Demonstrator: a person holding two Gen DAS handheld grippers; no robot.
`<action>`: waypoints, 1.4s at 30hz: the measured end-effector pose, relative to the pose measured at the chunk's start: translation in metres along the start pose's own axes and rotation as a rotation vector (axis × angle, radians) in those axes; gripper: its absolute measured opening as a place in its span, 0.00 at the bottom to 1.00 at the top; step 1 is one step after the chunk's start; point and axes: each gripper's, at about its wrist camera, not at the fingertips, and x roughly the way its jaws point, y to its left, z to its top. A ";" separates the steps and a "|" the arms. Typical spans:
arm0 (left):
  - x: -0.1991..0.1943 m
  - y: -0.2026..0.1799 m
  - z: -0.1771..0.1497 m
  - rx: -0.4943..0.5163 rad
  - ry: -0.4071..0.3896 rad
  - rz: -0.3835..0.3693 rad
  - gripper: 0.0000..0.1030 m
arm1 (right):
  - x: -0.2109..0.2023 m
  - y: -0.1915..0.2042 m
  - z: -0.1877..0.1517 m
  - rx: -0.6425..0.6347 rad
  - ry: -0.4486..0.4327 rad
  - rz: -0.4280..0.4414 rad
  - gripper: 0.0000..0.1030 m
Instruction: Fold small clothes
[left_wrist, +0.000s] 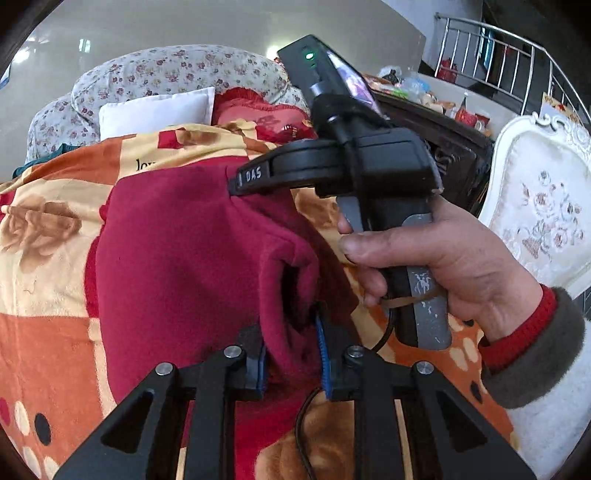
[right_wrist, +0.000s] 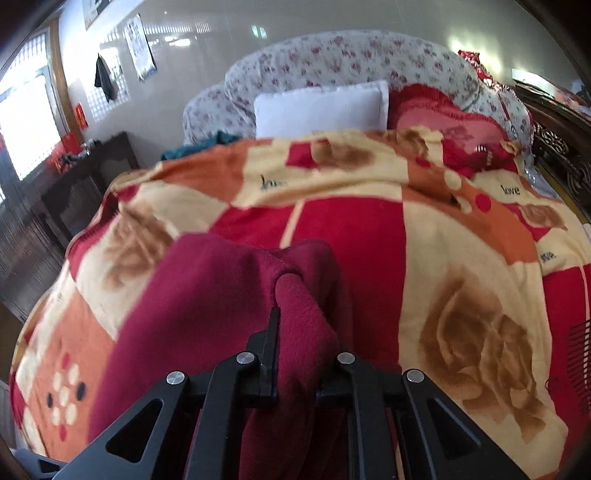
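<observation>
While both the left gripper (left_wrist: 291, 354) and right gripper (right_wrist: 306, 350) pinch the maroon fleece garment (left_wrist: 177, 251) (jaws narrow), carry its edge evenly across the blanket (right_wrist: 461, 258), corners level.

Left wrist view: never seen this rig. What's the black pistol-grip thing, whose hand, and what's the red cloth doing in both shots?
No robot here: a person holds a two-finger gripper in each hand, with a fisheye camera on each looking along its fingers. In the left wrist view, the left gripper pinches the dark red fleece garment. The pistol-grip object is the right gripper, held by the person's right hand. The right wrist view shows that gripper shut on the same garment. The garment lies on a flowered blanket covering a bed, with a white pillow behind.
</observation>
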 end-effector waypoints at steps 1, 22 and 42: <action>-0.002 0.000 -0.001 0.011 0.003 0.000 0.23 | -0.004 -0.003 -0.001 0.021 -0.012 0.003 0.19; -0.019 0.067 -0.025 -0.004 0.042 0.233 0.70 | -0.073 0.051 -0.098 -0.076 0.026 -0.053 0.24; -0.034 0.076 -0.026 -0.029 0.029 0.258 0.72 | -0.076 0.040 -0.121 0.064 0.023 -0.026 0.30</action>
